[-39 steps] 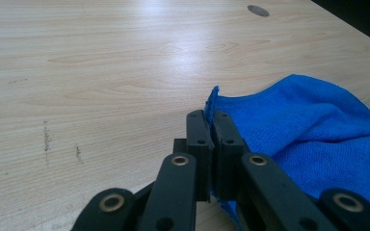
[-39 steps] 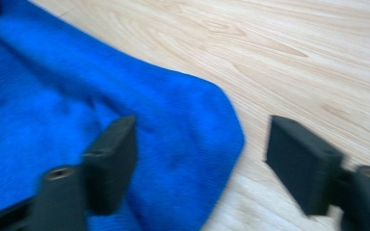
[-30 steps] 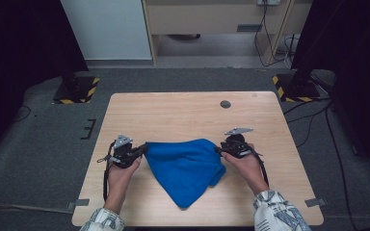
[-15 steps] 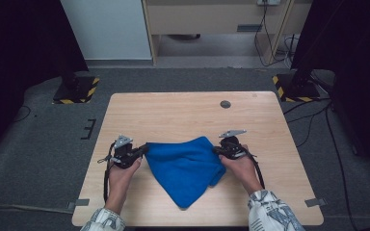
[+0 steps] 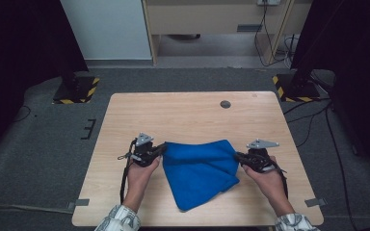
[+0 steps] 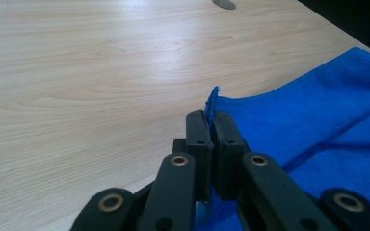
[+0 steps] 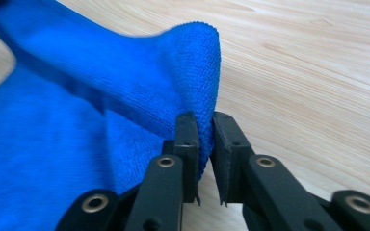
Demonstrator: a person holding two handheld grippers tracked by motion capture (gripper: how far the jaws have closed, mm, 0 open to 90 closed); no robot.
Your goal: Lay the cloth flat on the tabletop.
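Observation:
A blue cloth (image 5: 200, 171) lies loosely folded on the wooden table (image 5: 183, 115), its top edge stretched between my two grippers. My left gripper (image 5: 164, 147) is shut on the cloth's left corner. In the left gripper view, the cloth's (image 6: 318, 110) edge sticks up between that gripper's (image 6: 211, 120) pressed pads. My right gripper (image 5: 237, 155) pinches the right corner. In the right gripper view, a thick fold of the cloth (image 7: 101, 110) sits between that gripper's (image 7: 203, 125) jaws. They have just been opening slightly, with a small gap low on one side.
A round dark grommet (image 5: 225, 104) is set into the table near its far edge, also seen in the left gripper view as a grommet (image 6: 224, 4). Bare wood surrounds the cloth. Striped stand bases (image 5: 77, 91) rest on the floor beyond the table.
Both hands have shifted to the right with the cloth's corners in their jaws. The cloth's top edge has moved right and looks more stretched.

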